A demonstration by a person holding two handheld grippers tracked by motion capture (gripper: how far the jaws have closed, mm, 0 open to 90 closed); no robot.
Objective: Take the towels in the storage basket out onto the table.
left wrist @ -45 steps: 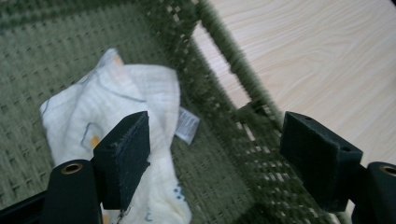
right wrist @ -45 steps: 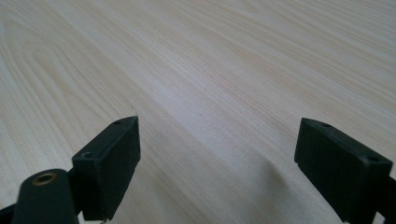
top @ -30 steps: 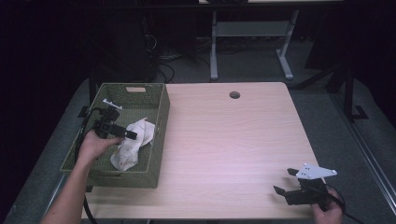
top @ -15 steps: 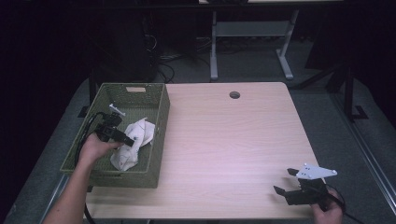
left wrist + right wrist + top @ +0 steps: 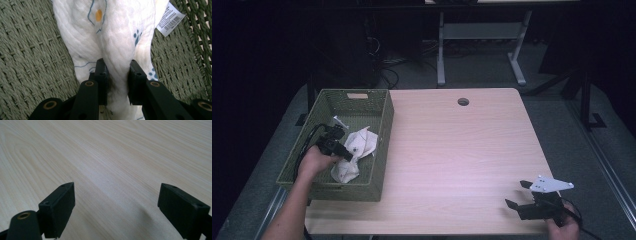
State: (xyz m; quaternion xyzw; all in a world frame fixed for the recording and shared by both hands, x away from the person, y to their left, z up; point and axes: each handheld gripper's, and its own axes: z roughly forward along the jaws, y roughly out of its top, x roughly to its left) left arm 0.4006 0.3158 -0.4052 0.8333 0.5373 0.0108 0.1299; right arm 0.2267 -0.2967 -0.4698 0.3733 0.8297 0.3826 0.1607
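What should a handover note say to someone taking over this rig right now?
Left gripper: shut on a fold of the white cloth, inside the green woven basket at the table's left.
Right gripper: open, holding nothing, low over the bare wooden table near its front right corner.
Done: the cloth is gripped.
Left: the cloth lies in the basket, not yet lifted out; probably raise it and bring it onto the table, where the right gripper could help.

Lit table (image 5: pixel 452 150), dark surroundings, soft close-ups.
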